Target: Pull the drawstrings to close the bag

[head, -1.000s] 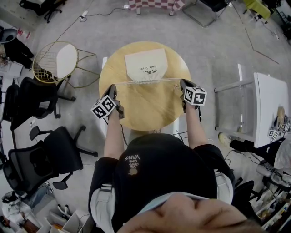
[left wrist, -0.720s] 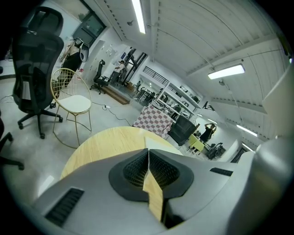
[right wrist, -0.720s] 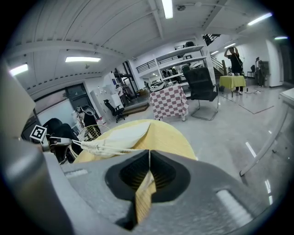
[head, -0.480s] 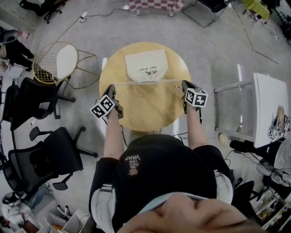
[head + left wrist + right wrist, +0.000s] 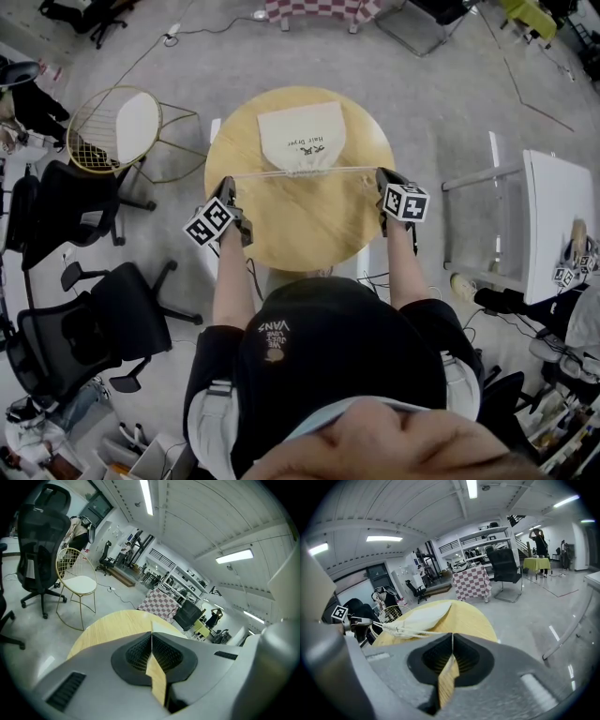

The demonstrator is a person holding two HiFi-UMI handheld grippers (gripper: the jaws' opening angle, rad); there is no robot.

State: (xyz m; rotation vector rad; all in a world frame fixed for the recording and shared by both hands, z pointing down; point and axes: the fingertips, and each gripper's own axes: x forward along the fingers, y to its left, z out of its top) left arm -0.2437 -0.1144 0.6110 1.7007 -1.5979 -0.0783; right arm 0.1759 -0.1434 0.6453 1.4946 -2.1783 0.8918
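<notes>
A cream drawstring bag (image 5: 300, 136) lies at the far side of the round wooden table (image 5: 300, 225), its mouth gathered toward me. Its drawstring (image 5: 272, 172) runs taut in a straight line across the table between both grippers. My left gripper (image 5: 225, 186) is at the table's left edge, shut on the string's left end. My right gripper (image 5: 380, 176) is at the right edge, shut on the right end. In the right gripper view the bag (image 5: 424, 616) and its bunched mouth lie left of the closed jaws, with the drawstring (image 5: 422, 632) leading in to them. The left gripper view shows closed pads; the string itself is hidden.
A gold wire chair (image 5: 117, 127) stands left of the table, with black office chairs (image 5: 56, 216) beyond it and nearer me. A white table (image 5: 558, 225) is on the right. A checkered cloth (image 5: 319, 9) hangs at the far side.
Both grippers have drawn slightly further apart, the left one drifting left. The string has straightened and the bag's mouth has bunched a little tighter.
</notes>
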